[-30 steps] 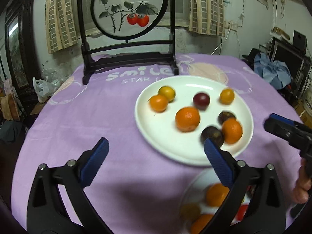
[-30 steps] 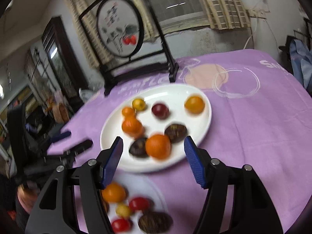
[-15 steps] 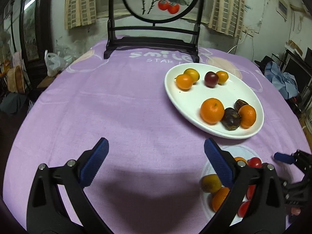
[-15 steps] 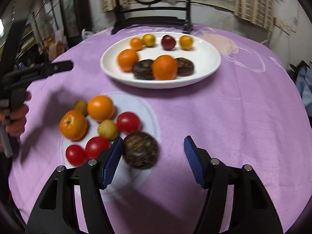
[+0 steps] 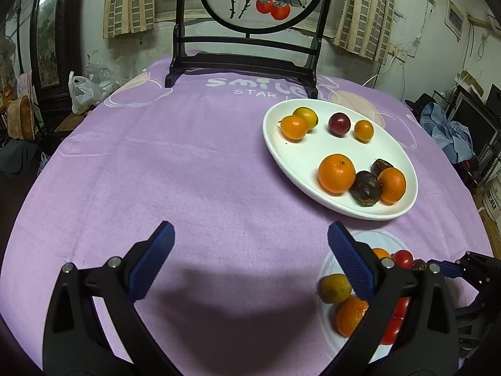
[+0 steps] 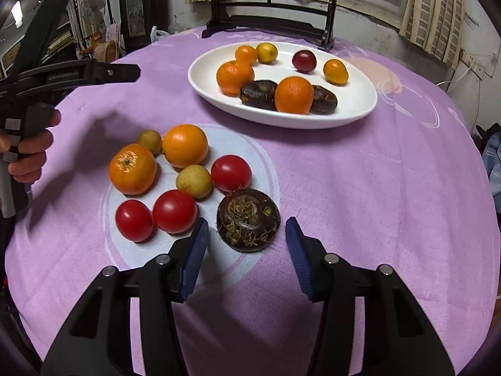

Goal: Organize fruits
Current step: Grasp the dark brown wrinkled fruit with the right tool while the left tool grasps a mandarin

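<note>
Right gripper point(image 6: 247, 250): its jaws had just been narrowing, with the dark water chestnut point(image 6: 248, 220) between the blue pads but not yet pressed; a gap showed on each side. A second earlier it had been aimed at the white plate point(image 6: 360, 106); it had since swung down to the loose pile.
Dark water chestnut: lay on the purple cloth point(image 6: 360, 188), nearest piece of the pile to the right gripper, well short of the white plate.
Loose pile: three red tomatoes point(image 6: 174, 211), two oranges point(image 6: 184, 145) and two yellowish fruits point(image 6: 194, 181) sat just left of the water chestnut, on the near side of the white plate.
Left gripper point(image 5: 250, 264): jaws wide apart and empty, hovering over bare cloth to the left of the pile. It had drawn away from the white plate over the last second, then held still.
Person's hand point(image 6: 29, 153): clasped the left tool's handle, left of the pile.
White plate: beyond the pile, already carrying oranges point(image 6: 294, 95), two dark water chestnuts point(image 6: 258, 94), a plum-coloured fruit point(image 6: 304, 60) and small yellow-orange fruits point(image 6: 335, 71).
Meaning for the task: judging by the closing jaws, the pick of the next piece was starting; it likely belonged beside the dark pair on the plate.
Risk: the flat, rough chestnut might slip or tip if clamped off-centre.
Framed painting stand point(image 5: 247, 59): farthest, behind the white plate.
</note>
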Available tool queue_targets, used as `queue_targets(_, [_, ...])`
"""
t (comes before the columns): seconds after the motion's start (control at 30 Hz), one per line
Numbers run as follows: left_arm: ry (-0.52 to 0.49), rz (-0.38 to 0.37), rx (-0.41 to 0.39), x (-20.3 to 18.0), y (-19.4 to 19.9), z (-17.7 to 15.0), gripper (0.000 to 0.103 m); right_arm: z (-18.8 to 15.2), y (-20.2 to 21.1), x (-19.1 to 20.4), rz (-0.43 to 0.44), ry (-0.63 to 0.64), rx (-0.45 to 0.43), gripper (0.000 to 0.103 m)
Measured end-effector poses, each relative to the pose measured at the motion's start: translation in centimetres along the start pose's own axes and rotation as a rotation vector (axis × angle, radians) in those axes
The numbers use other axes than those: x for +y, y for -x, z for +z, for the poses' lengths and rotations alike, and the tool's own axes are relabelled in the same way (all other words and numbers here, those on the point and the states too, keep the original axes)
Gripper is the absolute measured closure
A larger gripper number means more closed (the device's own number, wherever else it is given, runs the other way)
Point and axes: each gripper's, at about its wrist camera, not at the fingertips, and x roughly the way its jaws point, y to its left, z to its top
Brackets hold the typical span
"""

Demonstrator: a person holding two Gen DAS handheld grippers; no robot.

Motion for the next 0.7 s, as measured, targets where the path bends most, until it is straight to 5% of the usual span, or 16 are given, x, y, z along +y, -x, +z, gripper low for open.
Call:
queue_targets(0.43, [-0.038, -0.043, 0.028, -0.6, 0.2, -0.7, 0.003, 0.0, -0.5, 0.0, 0.007, -0.022, -0.016, 0.060])
queue_targets(0.53, [-0.107, -0.180, 0.061, -1.7, 0.7, -1.5, 0.003, 0.1, -0.2, -1.0, 0.030, -0.096, -0.026, 0.060])
queue_targets(0.7, [-0.352, -0.253, 0.006, -5.1, 2.8, -4.3, 0.007, 0.1, -0.3, -2.7, 0.086, -0.207, -0.010, 0.060])
